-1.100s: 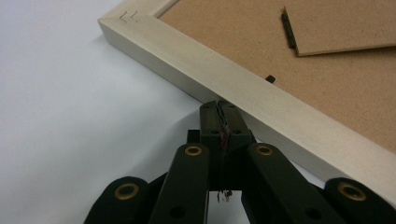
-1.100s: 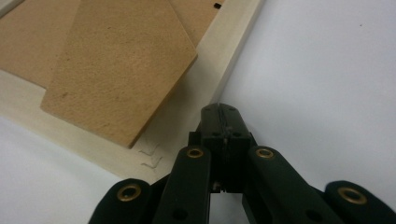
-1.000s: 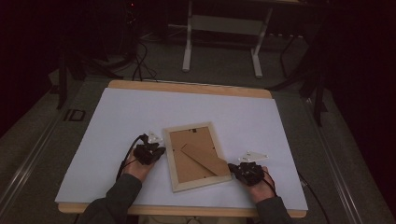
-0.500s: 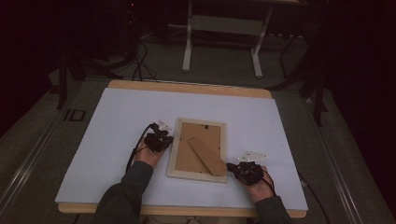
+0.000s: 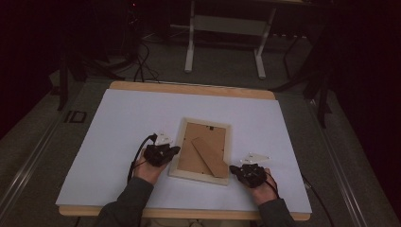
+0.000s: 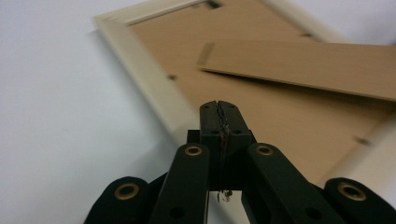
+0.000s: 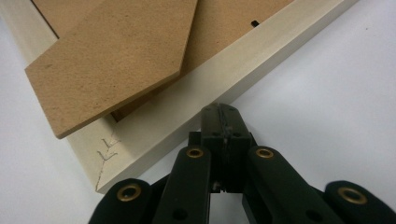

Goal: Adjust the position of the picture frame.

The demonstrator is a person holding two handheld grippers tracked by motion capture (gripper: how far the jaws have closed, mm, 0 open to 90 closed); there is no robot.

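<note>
Lying face down near the front of the white sheet [image 5: 118,123] that covered the wooden table [image 5: 189,88] was one pale wooden picture frame [image 5: 201,176] with a brown board back; its brown fold-out stand [image 5: 210,156] lay slanting across that back, tipped up a little at its pointed end.

One left gripper [image 5: 174,150] sat at the frame's left edge, its black jaws pressed tight together with nothing between them, the tip over the frame's rim in the left gripper view; one right gripper [image 5: 232,169] sat at the frame's front right corner, jaws also tight together and holding nothing, the tip just at the pale rim [image 7: 196,98]; a hand held each one.

Nothing else lay on the sheet, so there was lots of room behind the frame and to both sides; the sheet's front edge was close to the hands.

Behind the table stood two white legs [image 5: 191,42] of a stand on the dark floor, with black cables [image 5: 142,61] near them.
</note>
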